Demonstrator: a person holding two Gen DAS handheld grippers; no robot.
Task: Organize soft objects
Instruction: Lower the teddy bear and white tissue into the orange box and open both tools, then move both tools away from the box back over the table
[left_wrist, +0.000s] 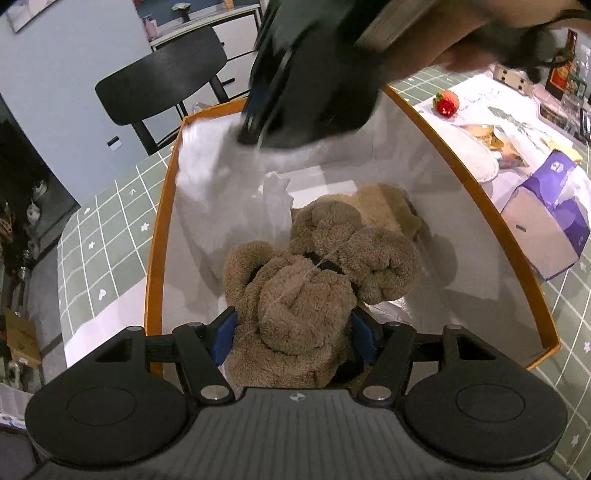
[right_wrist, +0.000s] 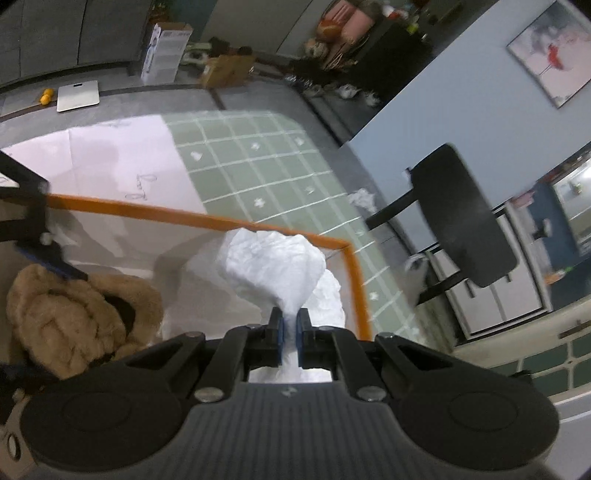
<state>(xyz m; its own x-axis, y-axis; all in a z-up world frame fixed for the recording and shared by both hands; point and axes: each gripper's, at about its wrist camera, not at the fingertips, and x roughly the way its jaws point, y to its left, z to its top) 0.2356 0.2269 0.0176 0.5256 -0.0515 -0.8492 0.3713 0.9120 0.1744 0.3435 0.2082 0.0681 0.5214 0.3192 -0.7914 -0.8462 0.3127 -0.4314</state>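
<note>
While your left gripper (left_wrist: 293, 334) hangs over the orange-rimmed box (left_wrist: 154, 258), its blue pads (left_wrist: 224, 339) are clamped on either side of a brown plush toy (left_wrist: 295, 295), a fuzzy, looped-pile figure with rounded lobes. A second tan plush (left_wrist: 388, 206) lies just beyond it on the box's smooth white floor. Your right gripper (right_wrist: 290, 334) has its jaws nearly together, pinching the narrow neck of a white crinkled cloth (right_wrist: 273, 266) that balloons into a soft bulb above the fingers, near the far right corner of the box. In the left wrist view, that gripper appears as a blurred black mass over the far wall of the box, with more white material below it. The box stands on a green tablecloth (left_wrist: 99, 251) printed with a white grid and small flowers. To the right lie a red strawberry toy (left_wrist: 447, 103) and a purple tissue box (left_wrist: 550, 210); a black chair (left_wrist: 162, 85) stands beyond the far left edge.
</note>
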